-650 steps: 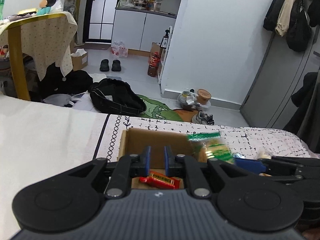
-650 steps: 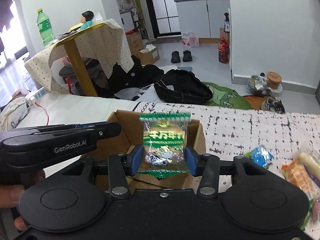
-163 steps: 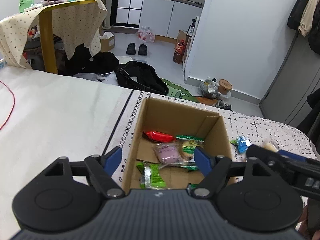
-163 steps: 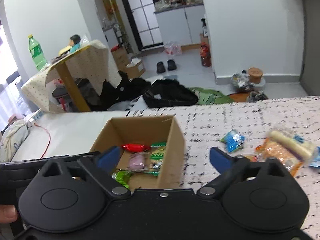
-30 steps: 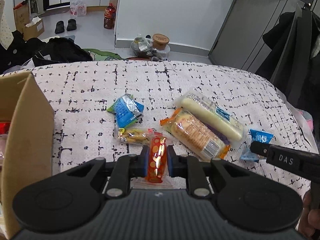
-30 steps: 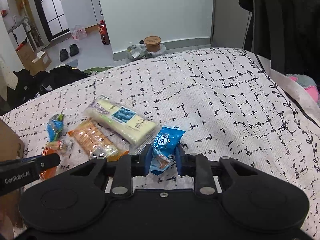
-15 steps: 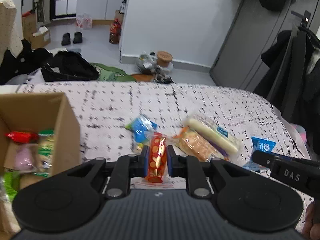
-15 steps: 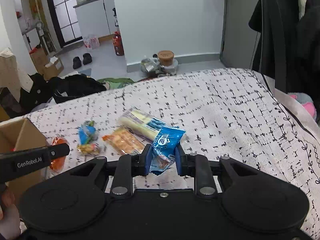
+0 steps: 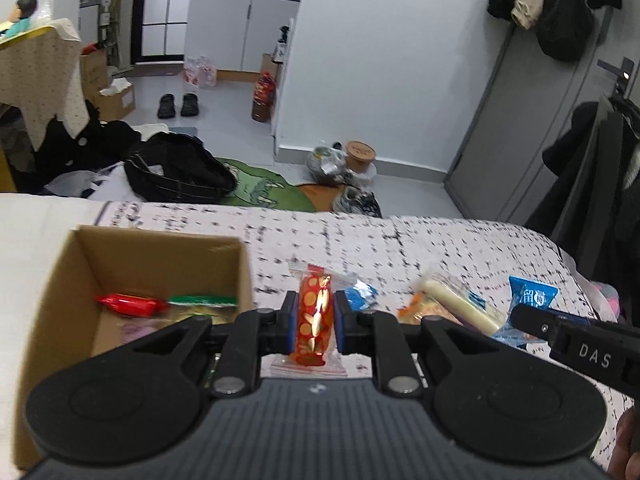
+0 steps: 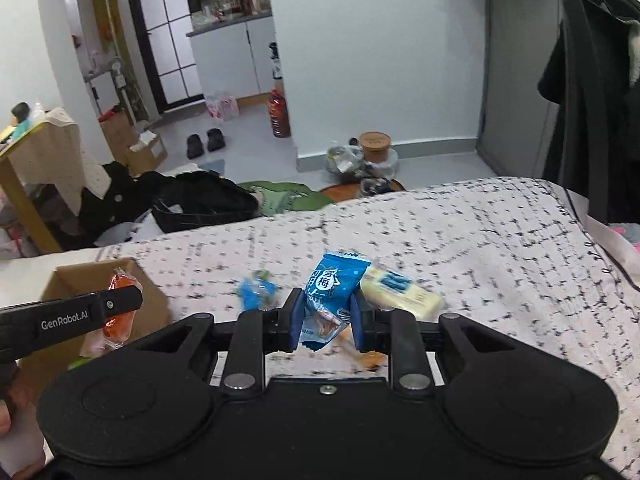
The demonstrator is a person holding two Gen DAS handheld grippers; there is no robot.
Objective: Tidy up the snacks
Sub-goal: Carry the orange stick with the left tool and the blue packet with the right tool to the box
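My left gripper (image 9: 314,320) is shut on a red and gold snack packet (image 9: 315,314) and holds it above the bed, just right of the open cardboard box (image 9: 60,264). The box holds a red packet (image 9: 128,304) and a green packet (image 9: 202,301). My right gripper (image 10: 325,318) is shut on a blue snack packet (image 10: 330,286), held above the bed; it also shows in the left wrist view (image 9: 530,298). The left gripper's packet shows orange in the right wrist view (image 10: 118,304), by the box (image 10: 68,276).
On the patterned bedspread (image 10: 480,240) lie a small blue packet (image 9: 360,294), a long cream bar (image 9: 460,308) and an orange cracker pack (image 9: 414,310). Beyond the bed edge are a black bag (image 9: 176,172), shoes and a draped table (image 9: 36,76).
Both grippers have moved left toward the box with their packets still held. The box now fills more of the left wrist view, and the loose snacks have shifted right.
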